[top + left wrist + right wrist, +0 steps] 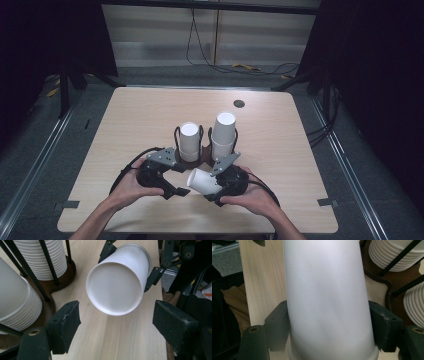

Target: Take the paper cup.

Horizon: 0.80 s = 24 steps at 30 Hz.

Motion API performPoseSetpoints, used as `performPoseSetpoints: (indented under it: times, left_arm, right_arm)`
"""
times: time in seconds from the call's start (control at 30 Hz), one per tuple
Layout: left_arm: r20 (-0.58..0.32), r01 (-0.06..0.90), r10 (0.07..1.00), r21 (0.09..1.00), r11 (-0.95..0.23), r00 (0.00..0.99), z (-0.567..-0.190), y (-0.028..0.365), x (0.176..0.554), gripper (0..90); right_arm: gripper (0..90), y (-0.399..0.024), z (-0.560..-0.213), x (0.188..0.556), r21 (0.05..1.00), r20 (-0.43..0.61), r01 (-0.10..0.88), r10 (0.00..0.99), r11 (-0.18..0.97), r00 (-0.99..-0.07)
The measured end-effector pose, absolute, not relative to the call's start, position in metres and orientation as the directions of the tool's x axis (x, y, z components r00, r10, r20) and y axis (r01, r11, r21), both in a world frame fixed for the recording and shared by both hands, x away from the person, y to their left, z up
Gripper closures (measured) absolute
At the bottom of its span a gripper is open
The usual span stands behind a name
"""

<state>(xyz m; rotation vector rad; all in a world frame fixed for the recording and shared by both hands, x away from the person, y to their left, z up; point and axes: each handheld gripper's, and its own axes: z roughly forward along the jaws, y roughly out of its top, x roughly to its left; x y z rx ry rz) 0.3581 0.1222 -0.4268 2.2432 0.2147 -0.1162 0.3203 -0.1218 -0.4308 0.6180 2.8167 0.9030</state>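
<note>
A white paper cup point(202, 181) lies on its side above the table's front middle, gripped near its rim by my right gripper point(212, 186), whose pads press on both sides of the cup point(327, 297). The cup's flat base point(116, 282) faces my left gripper point(116, 320). That gripper's jaws stand apart on either side of the base, just short of it and not touching. In the high view my left gripper point(179, 181) is close to the left of the cup. Behind both, two stacks of white cups point(189, 140) point(223, 132) stand upside down in a dark wire-and-wood holder point(192, 161).
The pale wooden table point(150, 115) has a round cable hole point(239, 104) near its far edge. The holder's brown base point(63, 277) and black rods are just left of my left gripper. Cables lie on the floor beyond the table. Both hands are near the front edge.
</note>
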Motion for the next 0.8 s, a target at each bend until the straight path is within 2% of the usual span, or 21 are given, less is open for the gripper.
performPoseSetpoints:
  times: [0.63,0.8]
  left_arm:
    - [-0.187,0.195,0.087,0.704,-0.683,0.978,-0.435,0.115,0.359,21.1]
    - [-0.194,0.189,0.07,0.704,-0.684,0.978,-0.436,0.114,0.358,24.5]
  right_arm:
    - [26.8,-0.107,-0.433,0.32,0.472,-0.043,0.29,0.35,0.833,-0.936]
    - [26.8,-0.101,-0.437,0.319,0.458,-0.048,0.275,0.333,0.846,-0.942]
